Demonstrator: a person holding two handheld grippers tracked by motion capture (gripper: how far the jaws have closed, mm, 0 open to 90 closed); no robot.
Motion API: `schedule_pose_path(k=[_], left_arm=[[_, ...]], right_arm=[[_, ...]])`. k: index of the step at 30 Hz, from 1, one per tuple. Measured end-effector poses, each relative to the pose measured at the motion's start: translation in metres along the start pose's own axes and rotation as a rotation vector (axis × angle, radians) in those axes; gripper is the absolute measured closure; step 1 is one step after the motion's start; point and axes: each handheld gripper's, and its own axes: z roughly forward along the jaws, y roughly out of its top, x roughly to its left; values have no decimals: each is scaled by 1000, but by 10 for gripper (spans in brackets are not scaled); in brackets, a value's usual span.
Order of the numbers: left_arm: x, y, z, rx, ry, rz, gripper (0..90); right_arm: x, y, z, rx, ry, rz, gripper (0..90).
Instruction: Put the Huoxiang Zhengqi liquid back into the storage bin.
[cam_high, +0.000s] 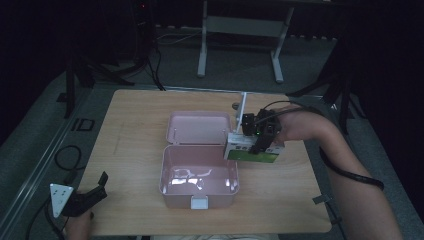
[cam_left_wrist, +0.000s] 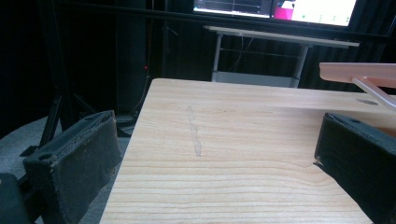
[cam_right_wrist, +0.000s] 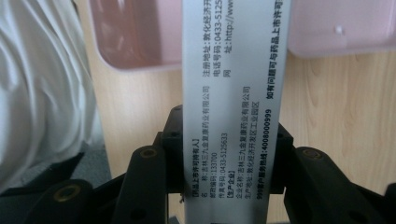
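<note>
Two grippers are here, one in each hand; there is one pink box (cam_high: 199, 185), with its one lid (cam_high: 199, 128) flipped open behind it, and one small carton (cam_high: 250, 151).

On the right side, the right gripper (cam_high: 259, 136) is closed tight on the small carton; in the right gripper view the two black jaws squeeze the carton (cam_right_wrist: 233, 93) from both sides, and its white face has lines of small black print. From the high view the carton is white and green; it sits by the back right corner of the pink box, and whether it touches the rim is hard to tell. The pink box (cam_right_wrist: 135, 32) shows past the carton in the right gripper view too.

Down at the near left corner of the wooden table (cam_high: 135, 130), the left gripper (cam_high: 92, 194) has its jaws wide apart; nothing is between them; bare table (cam_left_wrist: 224, 154) shows there in the left gripper view.
</note>
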Motion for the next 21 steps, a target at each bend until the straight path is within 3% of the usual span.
schedule_pose_path(k=[13,21], left_arm=[[0,0,0,-2,-3,-1,2],[0,0,0,-2,-4,-1,2]], right_arm=[[12,49,1,2,5,-64,623],[26,90,22,38,34,-123,623]])
